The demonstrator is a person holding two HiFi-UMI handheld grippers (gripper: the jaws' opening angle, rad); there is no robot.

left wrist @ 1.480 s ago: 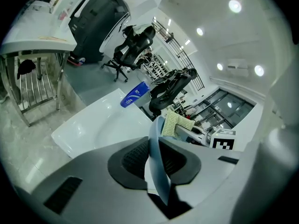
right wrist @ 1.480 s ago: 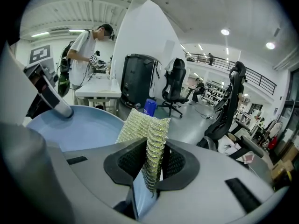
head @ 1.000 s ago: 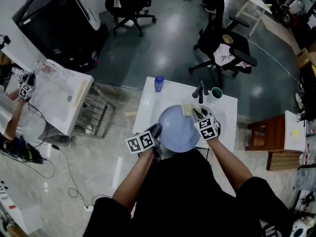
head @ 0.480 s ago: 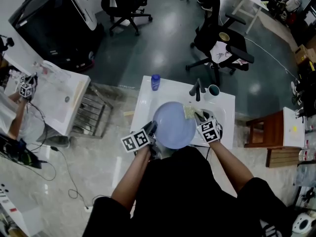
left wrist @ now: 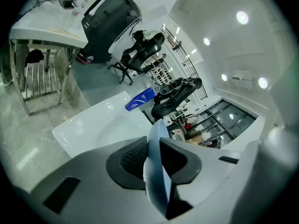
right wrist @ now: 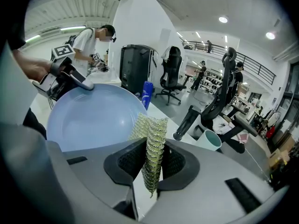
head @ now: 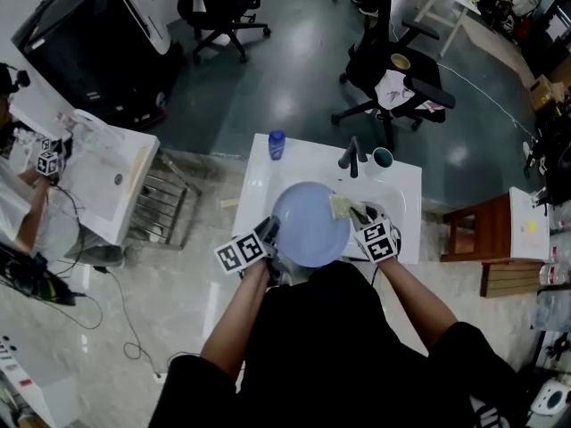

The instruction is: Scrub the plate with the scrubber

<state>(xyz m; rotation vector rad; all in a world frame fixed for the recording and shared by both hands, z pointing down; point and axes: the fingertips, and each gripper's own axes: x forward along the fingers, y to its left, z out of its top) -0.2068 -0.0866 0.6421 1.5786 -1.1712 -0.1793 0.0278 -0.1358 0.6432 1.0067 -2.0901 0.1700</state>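
- The plate (head: 310,224), pale blue and round, is held above the white worktop (head: 259,181), tilted, with its hollow face turned toward us.
- Our left tool (head: 270,232) grips the plate by its near left rim, jaws narrow, dark pads pressed on either face of the thin edge.
- Our right tool (head: 361,214) is clamped on the scrubber (right wrist: 152,143), a yellow-green mesh pad standing folded between the pads. Its free end reaches the plate's far right rim; we cannot tell whether it presses there or only lies beside it.
- We judge the plate stiff, smooth and fairly light. Its glossy face would be slippery if wet, and with one rim grip it could pivot or slide under a hard push. The rim is the sensible hold, and strokes are best kept close to that gripped side.
- We judge the scrubber soft and springy. It will buckle instead of pushing back, so a deep grip near its middle suits it.
- Beyond the plate stand a dark tap (head: 351,157), a teal cup (head: 383,158) and a blue bottle (head: 277,144).
- The bottle bears a white mark, too small for us to read. The marker cubes (head: 242,251) show only black-and-white squares. We see no writing on plate or scrubber.
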